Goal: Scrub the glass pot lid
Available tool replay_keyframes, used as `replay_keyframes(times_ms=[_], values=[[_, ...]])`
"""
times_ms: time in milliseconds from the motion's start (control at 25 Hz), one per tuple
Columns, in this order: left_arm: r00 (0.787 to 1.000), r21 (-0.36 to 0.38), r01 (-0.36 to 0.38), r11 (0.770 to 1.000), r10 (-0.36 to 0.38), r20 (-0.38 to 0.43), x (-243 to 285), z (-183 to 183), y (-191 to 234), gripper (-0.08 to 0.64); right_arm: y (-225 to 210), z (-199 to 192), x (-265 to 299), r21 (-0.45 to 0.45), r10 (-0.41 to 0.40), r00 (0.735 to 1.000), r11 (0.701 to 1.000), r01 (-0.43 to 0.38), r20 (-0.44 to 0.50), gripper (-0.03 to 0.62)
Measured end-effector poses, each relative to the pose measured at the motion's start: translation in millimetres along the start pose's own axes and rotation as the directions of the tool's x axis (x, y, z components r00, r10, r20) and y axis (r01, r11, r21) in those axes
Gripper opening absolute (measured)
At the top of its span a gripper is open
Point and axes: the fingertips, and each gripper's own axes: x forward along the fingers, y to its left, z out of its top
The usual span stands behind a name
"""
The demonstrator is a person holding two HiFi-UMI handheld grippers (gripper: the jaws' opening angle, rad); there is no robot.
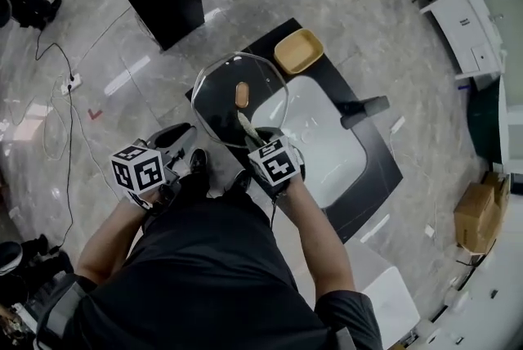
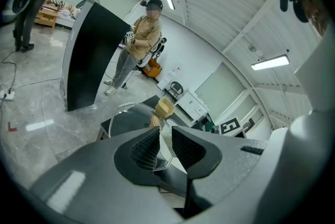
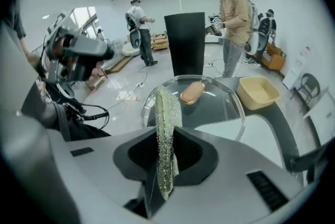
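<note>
- Glass pot lid (image 1: 216, 99) is held up in the air, tilted, over the edge of the black counter (image 1: 377, 168) and its white sink (image 1: 327, 145). It is not resting on anything.
- Left gripper (image 2: 163, 148) has its jaws closed down on the near rim of the lid. The glass edge sits right between the ribbed pads, and the rest of the lid fans out beyond the jaw tips.
- Right gripper (image 3: 166, 140) has its jaws clamped on a glittery scrubbing cloth (image 3: 165, 118). The cloth stands up between the jaws, and a tail of it hangs below them.
- The cloth's upper end reaches the near edge of the lid just ahead of the right jaws. It looks to be touching the glass there, though I can't be sure of contact.
- The lid's tan knob (image 3: 192, 92) is further out past the cloth, and a yellow tub (image 3: 257, 92) sits beyond and to the right of the jaws.
- As for progress, I'd say the grip and the tool are sorted and scrubbing is at its start or early on. I see no suds or water, the glass looks clear, and most of the surface ahead of the cloth is left to cover.
</note>
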Motion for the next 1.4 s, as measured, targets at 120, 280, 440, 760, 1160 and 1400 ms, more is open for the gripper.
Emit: replay_keyframes(times_ms=[120, 280, 440, 760, 1160, 1400], values=[[1.000, -0.011, -0.016, 1.000, 0.016, 0.014, -5.3, 0.5, 7.4, 0.074, -21.8, 5.0, -21.2, 0.083, -0.028, 0.998, 0.996, 0.024, 0.052, 0.066], [1.000, -0.014, -0.027, 1.000, 0.027, 0.016, -11.2, 0.9, 12.1, 0.074, -59.3, 1.5, -29.8, 0.266, -0.083, 0.993, 0.962, 0.058, 0.083, 0.066], [0.999, -0.017, -0.023, 1.000, 0.024, 0.023, -14.5, 3.6, 12.7, 0.074, -97.0, -8.3, -18.0, 0.426, -0.127, 0.990, 0.900, 0.093, 0.053, 0.066], [0.996, -0.068, -0.072, 0.995, 0.075, 0.048, -37.6, 5.5, 45.9, 0.074, -132.6, -0.7, 10.3, 0.504, -0.140, 0.984, 0.845, 0.178, -0.113, 0.065], [0.981, -0.181, -0.143, 0.973, 0.164, 0.104, -69.4, 4.4, 93.5, 0.074, -165.0, 37.0, 57.0, 0.543, -0.102, 0.979, 0.820, 0.182, -0.175, 0.066], [0.966, -0.225, -0.193, 0.955, 0.225, 0.127, -88.7, 2.6, 115.8, 0.074, -173.5, 67.8, 76.8, 0.463, -0.105, 0.974, 0.866, 0.188, -0.199, 0.066]])
